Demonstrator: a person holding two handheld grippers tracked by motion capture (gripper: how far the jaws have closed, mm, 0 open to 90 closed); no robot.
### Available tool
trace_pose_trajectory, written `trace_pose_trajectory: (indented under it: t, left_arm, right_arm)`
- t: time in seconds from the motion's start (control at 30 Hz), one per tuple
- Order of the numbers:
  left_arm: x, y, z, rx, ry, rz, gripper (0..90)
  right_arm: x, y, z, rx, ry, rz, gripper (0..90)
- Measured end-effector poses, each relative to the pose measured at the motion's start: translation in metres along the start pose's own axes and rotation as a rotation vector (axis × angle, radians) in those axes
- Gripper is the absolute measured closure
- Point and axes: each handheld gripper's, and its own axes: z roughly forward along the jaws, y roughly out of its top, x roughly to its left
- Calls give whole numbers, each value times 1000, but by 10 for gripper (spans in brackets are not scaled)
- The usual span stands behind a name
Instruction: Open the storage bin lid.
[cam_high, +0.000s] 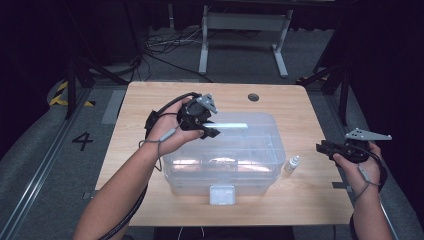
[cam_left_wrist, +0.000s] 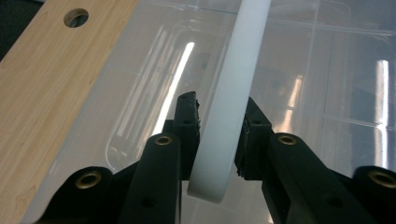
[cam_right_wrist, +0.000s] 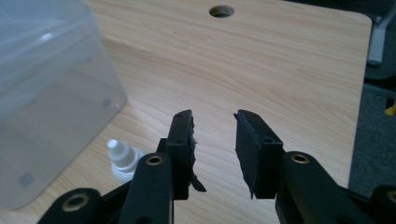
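The contents of the clear box (cam_high: 250, 150) were too blurred by glare to tell in the high view. In the right gripper view the small bottle (cam_right_wrist: 122, 158) sat half hidden behind one black jaw, its lower body cut off.

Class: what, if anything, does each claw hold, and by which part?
Left claw grips the box's white handle near its end; right claw holds nothing.

High view overhead; gripper views close, sharing table (cam_high: 150, 100).
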Motion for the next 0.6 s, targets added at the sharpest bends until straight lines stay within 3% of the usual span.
trace_pose_trajectory:
  t: [0.27, 0.37, 0.53, 0.6]
  left_arm:
    - [8, 7, -3, 17, -4, -14, 738]
    - [11, 10, -4, 37, -21, -51, 735]
    - [16, 13, -6, 36, -18, -72, 732]
    - [19, 14, -6, 25, -17, -79, 731]
  right_arm:
    - [16, 11, -11, -36, 44, -45, 788]
    - [23, 15, -13, -41, 65, -71, 822]
    - [37, 22, -16, -52, 113, -115, 867]
    - [45, 25, -18, -67, 157, -123, 880]
